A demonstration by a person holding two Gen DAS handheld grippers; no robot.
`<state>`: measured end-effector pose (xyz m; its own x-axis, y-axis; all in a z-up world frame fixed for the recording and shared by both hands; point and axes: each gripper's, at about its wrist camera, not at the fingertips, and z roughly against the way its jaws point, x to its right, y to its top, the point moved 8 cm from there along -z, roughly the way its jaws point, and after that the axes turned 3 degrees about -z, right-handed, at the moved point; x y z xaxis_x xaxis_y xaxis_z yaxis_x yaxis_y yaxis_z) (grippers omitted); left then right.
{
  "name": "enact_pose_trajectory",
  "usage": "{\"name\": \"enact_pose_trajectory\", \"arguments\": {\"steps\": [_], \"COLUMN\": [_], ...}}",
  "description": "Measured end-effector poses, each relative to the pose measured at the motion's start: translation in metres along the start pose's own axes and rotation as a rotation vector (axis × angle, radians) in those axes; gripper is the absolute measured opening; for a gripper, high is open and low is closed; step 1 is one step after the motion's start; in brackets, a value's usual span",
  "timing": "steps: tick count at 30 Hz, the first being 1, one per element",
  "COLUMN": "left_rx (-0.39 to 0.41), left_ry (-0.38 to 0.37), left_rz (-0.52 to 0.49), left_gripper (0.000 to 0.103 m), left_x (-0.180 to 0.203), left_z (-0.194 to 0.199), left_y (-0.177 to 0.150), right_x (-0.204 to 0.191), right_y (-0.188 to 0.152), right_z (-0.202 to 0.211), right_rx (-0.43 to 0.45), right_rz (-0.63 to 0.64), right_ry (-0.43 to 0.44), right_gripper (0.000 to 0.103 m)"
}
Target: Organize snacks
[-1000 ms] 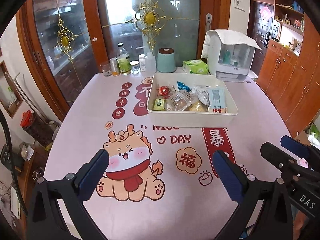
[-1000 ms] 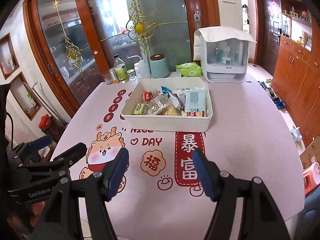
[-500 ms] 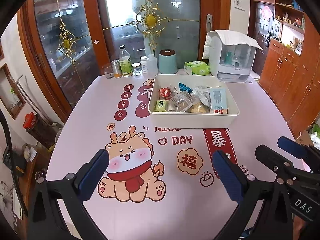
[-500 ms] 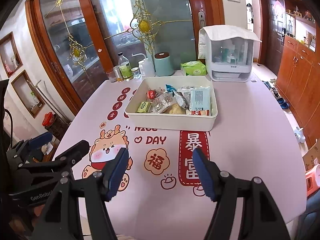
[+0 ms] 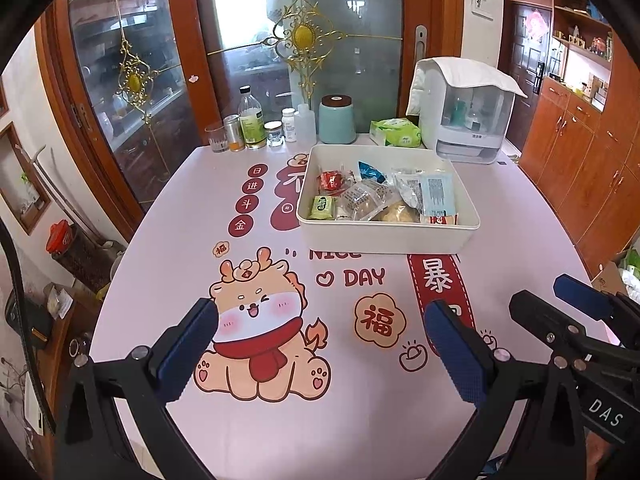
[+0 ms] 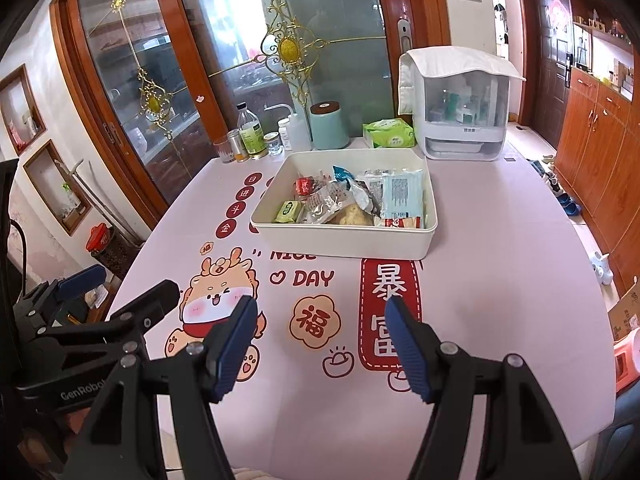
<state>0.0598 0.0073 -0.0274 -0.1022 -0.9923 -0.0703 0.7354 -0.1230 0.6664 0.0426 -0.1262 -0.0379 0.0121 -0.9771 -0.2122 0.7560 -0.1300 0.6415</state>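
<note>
A white rectangular bin (image 5: 386,235) (image 6: 344,242) stands mid-table and holds several wrapped snacks: a red packet (image 5: 331,179), a green packet (image 5: 322,207), a pale blue packet (image 5: 438,196) and clear-wrapped pastries (image 5: 362,198). My left gripper (image 5: 320,344) is open and empty above the near table, over the cartoon dragon print. My right gripper (image 6: 320,336) is open and empty, also near the front edge. Each gripper shows at the side of the other's view.
Bottles, jars and a glass (image 5: 256,128), a teal canister (image 5: 337,119), a green tissue pack (image 5: 396,132) and a white covered organiser (image 5: 468,116) line the table's far edge. Glass doors stand behind. Wooden cabinets (image 5: 580,152) are at the right.
Both views have shifted slightly, with the bin sitting a little lower and nearer in frame. Both grippers stay open and empty.
</note>
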Motion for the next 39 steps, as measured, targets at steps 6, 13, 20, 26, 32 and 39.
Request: {"name": "enact_pose_trajectory", "arguments": {"steps": [6, 13, 20, 26, 32, 39], "left_rx": [-0.005, -0.014, -0.024, -0.03, -0.038, -0.048], "left_ry": [0.0, 0.0, 0.002, 0.002, 0.006, 0.008], "left_rz": [0.003, 0.009, 0.016, 0.02, 0.027, 0.03], "left_gripper": [0.102, 0.102, 0.102, 0.102, 0.102, 0.102], "left_x": [0.0, 0.003, 0.004, 0.005, 0.006, 0.009], "left_z": [-0.001, -0.002, -0.002, -0.001, -0.003, -0.004], "left_y": [-0.002, -0.006, -0.008, -0.011, -0.011, -0.012], "right_x": [-0.001, -0.002, -0.001, -0.001, 0.001, 0.003], "right_y": [-0.001, -0.006, -0.012, -0.013, -0.012, -0.012], "right_z": [-0.001, -0.002, -0.004, -0.004, -0.005, -0.008], "right_rx": [-0.001, -0.006, -0.016, -0.023, -0.032, -0.04], "right_rz": [-0.001, -0.005, -0.012, -0.016, -0.018, -0.022], "right_ry": [0.001, 0.006, 0.014, 0.023, 0.029, 0.036], "right_gripper": [0.067, 0.067, 0.067, 0.067, 0.067, 0.067]}}
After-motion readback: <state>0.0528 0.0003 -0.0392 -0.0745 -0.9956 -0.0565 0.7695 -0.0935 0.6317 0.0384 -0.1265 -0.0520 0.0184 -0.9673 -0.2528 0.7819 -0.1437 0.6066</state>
